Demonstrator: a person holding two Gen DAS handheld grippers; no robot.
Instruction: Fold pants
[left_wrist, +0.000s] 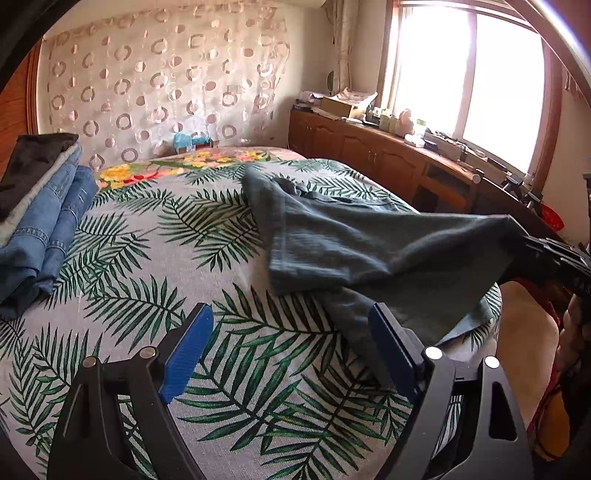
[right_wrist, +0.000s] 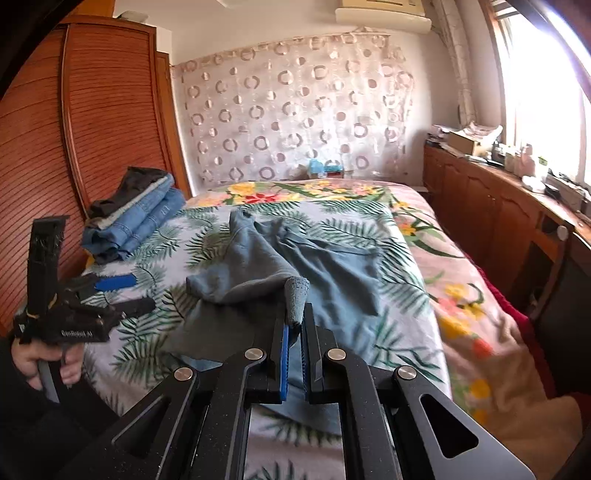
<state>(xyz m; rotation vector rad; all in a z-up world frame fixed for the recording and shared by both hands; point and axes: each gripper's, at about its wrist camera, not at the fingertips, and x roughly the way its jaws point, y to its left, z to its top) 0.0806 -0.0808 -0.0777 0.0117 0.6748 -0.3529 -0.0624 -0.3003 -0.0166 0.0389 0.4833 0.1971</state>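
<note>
On the palm-leaf bedspread (left_wrist: 258, 369), near its foot edge, the grey-blue pants (right_wrist: 332, 266) lie rumpled; my right gripper (right_wrist: 294, 328) pinches a cuff, lifting it to straighten, while my left gripper (left_wrist: 291, 350) gapes wide, empty

The left tool (left_wrist: 284, 354) is showing matte black linkage arms with round silver rivets, triangular cut-outs and ribbed bright-blue pads (left_wrist: 186, 354). The right tool (right_wrist: 293, 354) is wearing the same black frame, silver rivets and blue pads. The left hand (right_wrist: 44, 363) is showing bare skin below a dark sleeve.
</note>
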